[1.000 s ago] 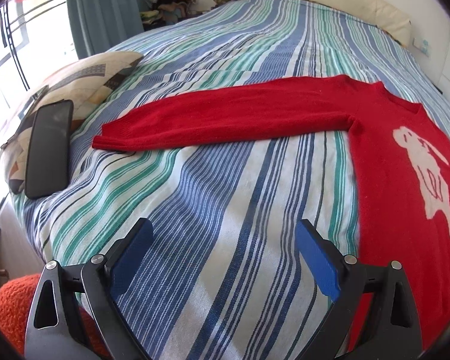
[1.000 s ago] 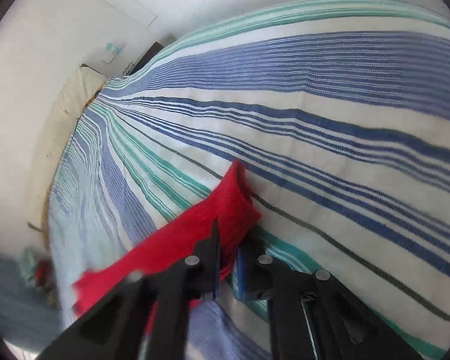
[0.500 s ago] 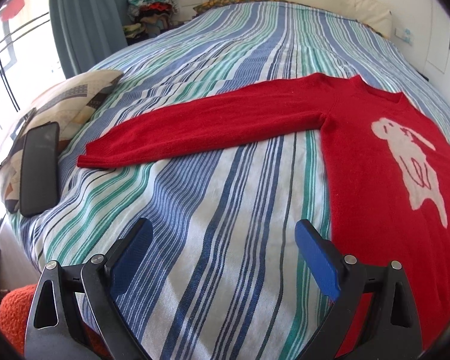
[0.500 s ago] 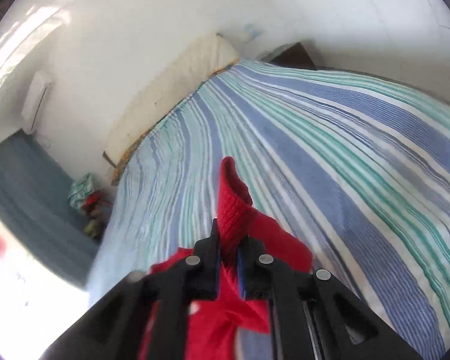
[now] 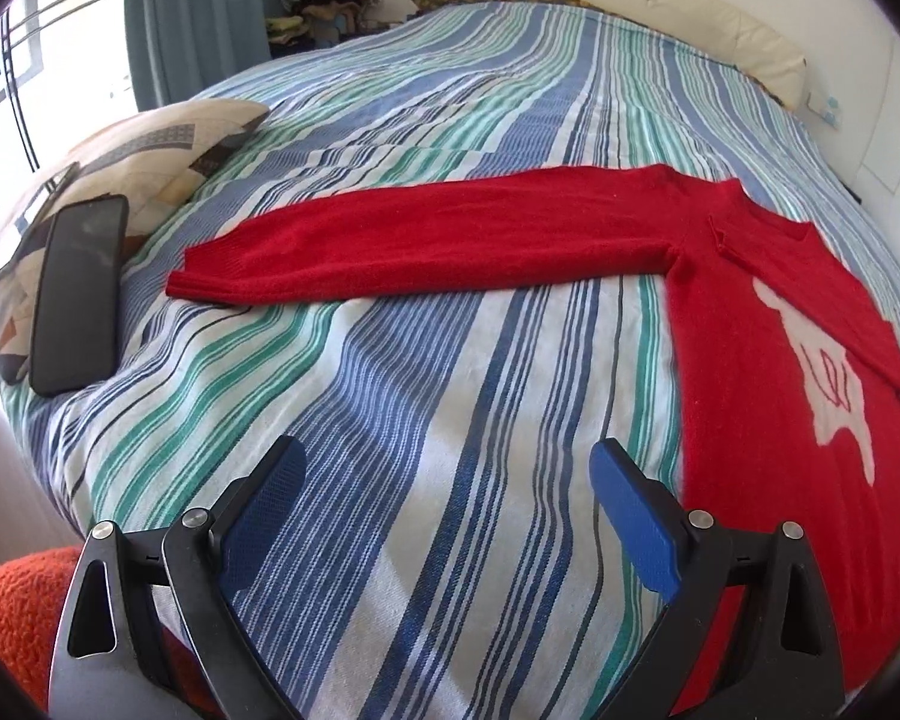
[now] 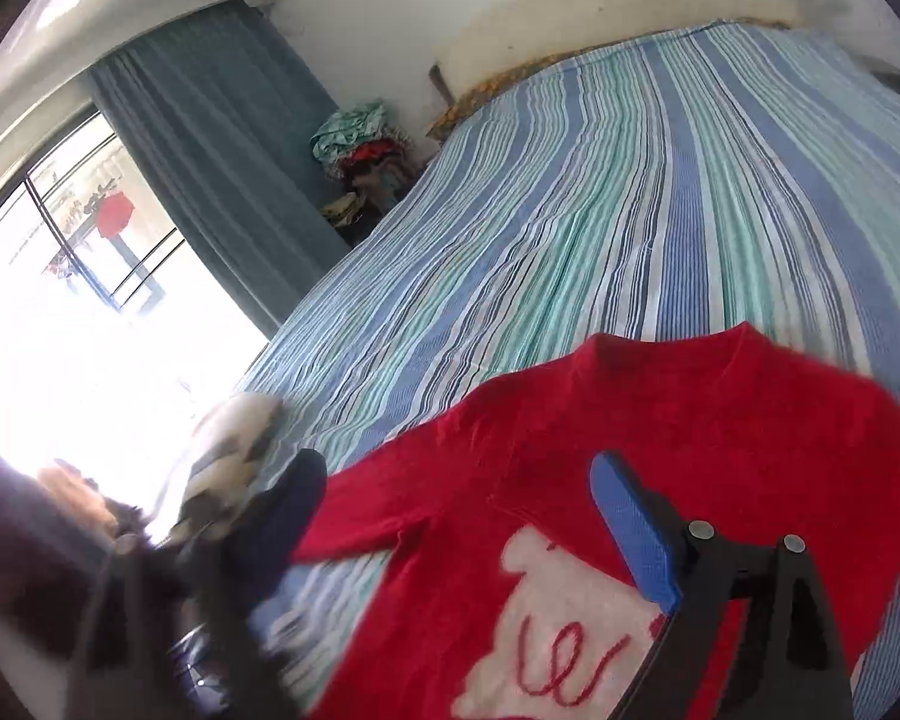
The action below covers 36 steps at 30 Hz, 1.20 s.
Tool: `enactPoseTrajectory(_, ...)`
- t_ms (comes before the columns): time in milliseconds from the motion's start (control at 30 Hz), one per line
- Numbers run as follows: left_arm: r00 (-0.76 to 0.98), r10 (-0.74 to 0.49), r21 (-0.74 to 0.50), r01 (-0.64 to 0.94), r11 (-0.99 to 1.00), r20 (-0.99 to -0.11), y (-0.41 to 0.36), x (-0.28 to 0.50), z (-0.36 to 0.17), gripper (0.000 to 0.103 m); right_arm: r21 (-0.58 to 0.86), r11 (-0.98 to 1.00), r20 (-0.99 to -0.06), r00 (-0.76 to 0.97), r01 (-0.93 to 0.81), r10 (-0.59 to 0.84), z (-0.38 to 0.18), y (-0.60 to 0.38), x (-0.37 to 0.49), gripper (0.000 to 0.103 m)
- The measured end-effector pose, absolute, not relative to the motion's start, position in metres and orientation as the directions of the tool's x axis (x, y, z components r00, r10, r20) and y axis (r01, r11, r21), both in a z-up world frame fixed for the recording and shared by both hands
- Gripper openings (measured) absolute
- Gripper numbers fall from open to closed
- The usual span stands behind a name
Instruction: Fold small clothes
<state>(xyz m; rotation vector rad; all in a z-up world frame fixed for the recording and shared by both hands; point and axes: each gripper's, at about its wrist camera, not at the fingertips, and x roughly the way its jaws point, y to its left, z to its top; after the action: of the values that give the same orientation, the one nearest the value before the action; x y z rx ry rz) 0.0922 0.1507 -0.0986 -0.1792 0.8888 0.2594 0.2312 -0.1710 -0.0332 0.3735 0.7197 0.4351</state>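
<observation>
With the sweater (image 5: pixel 768 324) flat on the bed (image 5: pixel 450 120), one sleeve (image 5: pixel 858 330) lying loose over its chest, the just-opened, empty right gripper (image 6: pixel 468 516) could drag that sleeve askew, while the left gripper (image 5: pixel 444 504) gapes empty near the hem.

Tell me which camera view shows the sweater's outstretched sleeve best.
The left wrist view: the outstretched sleeve lies flat across the striped bedspread, visible cuff to shoulder. The right wrist view shows only part of it, blurred.

One red sweater (image 5: pixel 750 324), one phone (image 5: pixel 78 300), one patterned pillow (image 5: pixel 150 150), one striped bedspread (image 5: pixel 450 420).
</observation>
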Motion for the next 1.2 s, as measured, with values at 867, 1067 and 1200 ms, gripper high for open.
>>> enactPoseTrajectory(867, 0.586, 0.149, 0.042, -0.193, 0.980, -0.796, 0.118, 0.105, -0.110, 0.096, -0.356, 0.926, -0.718, 0.599, 0.125, -0.356, -0.129, -0.341, 0.166, 0.078)
enactPoseTrajectory(1067, 0.585, 0.124, -0.005, -0.213, 0.977, -0.802, 0.123, 0.108, -0.108, 0.096, -0.181, 0.937, -0.735, 0.674, -0.298, 0.072, -0.068, -0.226, 0.186, 0.065)
enactPoseTrajectory(1200, 0.583, 0.133, -0.011, -0.236, 0.972, -0.801, 0.130, 0.105, -0.109, 0.096, -0.189, 0.826, -0.772, 0.600, -0.532, 0.210, -0.079, -0.121, 0.229, 0.043)
